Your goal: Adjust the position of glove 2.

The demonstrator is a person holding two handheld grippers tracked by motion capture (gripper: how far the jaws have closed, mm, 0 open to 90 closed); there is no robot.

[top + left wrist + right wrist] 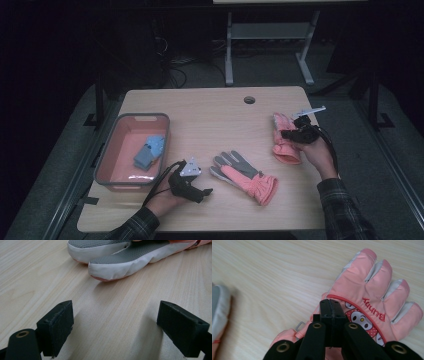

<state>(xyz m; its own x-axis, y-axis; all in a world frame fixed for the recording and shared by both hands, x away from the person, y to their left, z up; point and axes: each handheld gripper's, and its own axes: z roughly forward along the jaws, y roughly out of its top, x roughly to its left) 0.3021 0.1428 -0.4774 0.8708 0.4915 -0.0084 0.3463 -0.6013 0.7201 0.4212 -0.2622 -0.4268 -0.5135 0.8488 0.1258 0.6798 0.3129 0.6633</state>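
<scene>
Right gripper view, closed right gripper (332,307) over pink glove (372,297)

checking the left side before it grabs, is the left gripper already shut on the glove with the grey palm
No, in the left gripper view the left gripper stands wide open over bare table, short of the grey-palmed glove.

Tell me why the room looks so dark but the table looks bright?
In the high view, light falls on the table while the floor and room behind stay nearly black. In the left gripper view, the black jaws throw soft shadows on the wood, and the grey glove looks slightly soft. In the right gripper view, the pink glove is evenly lit and sharp, without glare.
</scene>
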